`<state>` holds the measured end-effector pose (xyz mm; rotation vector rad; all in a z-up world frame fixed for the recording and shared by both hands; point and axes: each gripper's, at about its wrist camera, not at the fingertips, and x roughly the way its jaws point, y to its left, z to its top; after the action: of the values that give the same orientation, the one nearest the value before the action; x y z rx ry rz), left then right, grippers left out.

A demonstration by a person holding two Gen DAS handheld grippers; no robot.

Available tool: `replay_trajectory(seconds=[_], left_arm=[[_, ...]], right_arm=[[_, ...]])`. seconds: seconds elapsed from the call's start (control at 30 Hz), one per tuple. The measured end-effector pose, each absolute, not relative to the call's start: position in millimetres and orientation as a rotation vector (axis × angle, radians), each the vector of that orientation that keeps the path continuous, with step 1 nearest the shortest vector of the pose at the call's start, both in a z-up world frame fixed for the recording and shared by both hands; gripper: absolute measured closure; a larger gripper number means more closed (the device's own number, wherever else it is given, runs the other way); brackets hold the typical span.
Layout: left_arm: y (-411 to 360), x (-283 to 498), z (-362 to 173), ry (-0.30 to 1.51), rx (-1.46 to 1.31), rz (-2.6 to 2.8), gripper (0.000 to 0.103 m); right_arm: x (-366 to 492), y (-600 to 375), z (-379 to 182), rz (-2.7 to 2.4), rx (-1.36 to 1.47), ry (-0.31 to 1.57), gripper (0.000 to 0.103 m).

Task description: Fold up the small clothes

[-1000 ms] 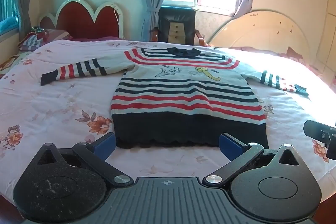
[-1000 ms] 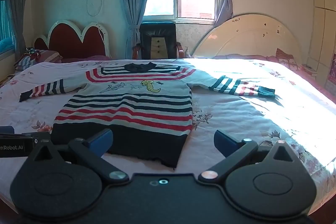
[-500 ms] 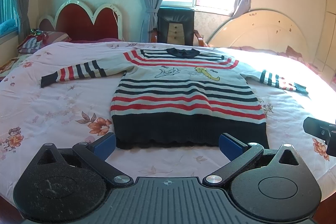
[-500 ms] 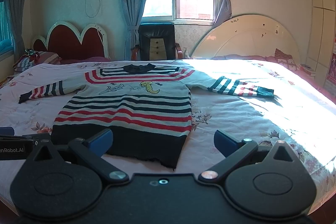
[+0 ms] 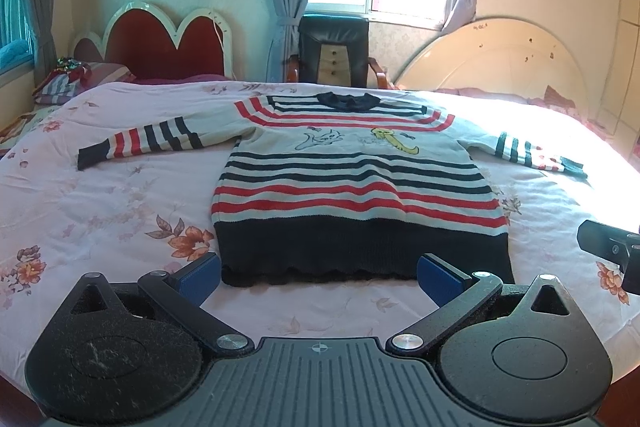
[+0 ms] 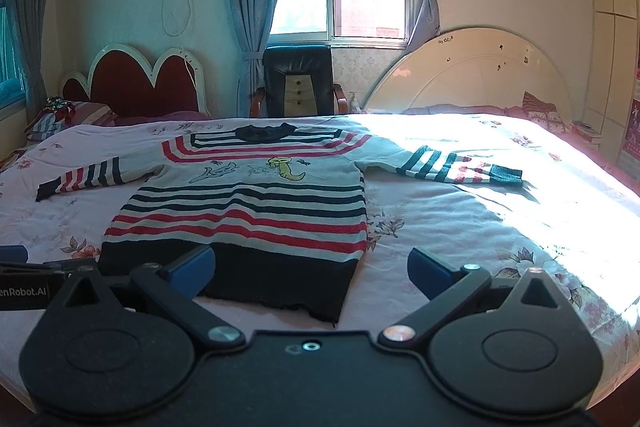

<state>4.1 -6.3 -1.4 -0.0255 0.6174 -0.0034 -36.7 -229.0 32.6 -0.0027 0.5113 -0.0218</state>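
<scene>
I've got the sweater (image 5: 356,187) laid flat on the bed (image 5: 100,203), front up, neck away from me and hem toward me; both sleeves are spread straight out to the sides. It's a small knit; pale body crossed by navy and red stripes, a broad dark navy band along the bottom with a slightly scalloped edge, a dark collar (image 5: 347,100) at the top; two little cartoon figures sit across the chest, one outlined in blue, one yellow. The sleeves carry the same navy and red bars and end in dark cuffs; the far right cuff (image 6: 506,174) lies in bright sunlight.

My left tongs (image 5: 318,273) are spread wide, blue pads apart, holding nothing; they hang just short of the hem, roughly centred on it. My right tongs (image 6: 310,269) are likewise wide apart and empty; their left pad (image 6: 192,265) sits in front of the dark band, the hem's right corner between the fingers in this view. The bedsheet is pale pink with flower prints; a black chair (image 6: 298,83) stands under the window beyond.
</scene>
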Motion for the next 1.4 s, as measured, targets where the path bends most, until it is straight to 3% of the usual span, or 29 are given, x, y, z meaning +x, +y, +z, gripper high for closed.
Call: replay_trajectory(seconds=[1.4], left_arm=[[-4.3,4.0,1.9,0.620,-0.014,0.003,0.000]], right_arm=[[-32.9,-224.9,29.1,-0.003,0.002,0.509,0.001]])
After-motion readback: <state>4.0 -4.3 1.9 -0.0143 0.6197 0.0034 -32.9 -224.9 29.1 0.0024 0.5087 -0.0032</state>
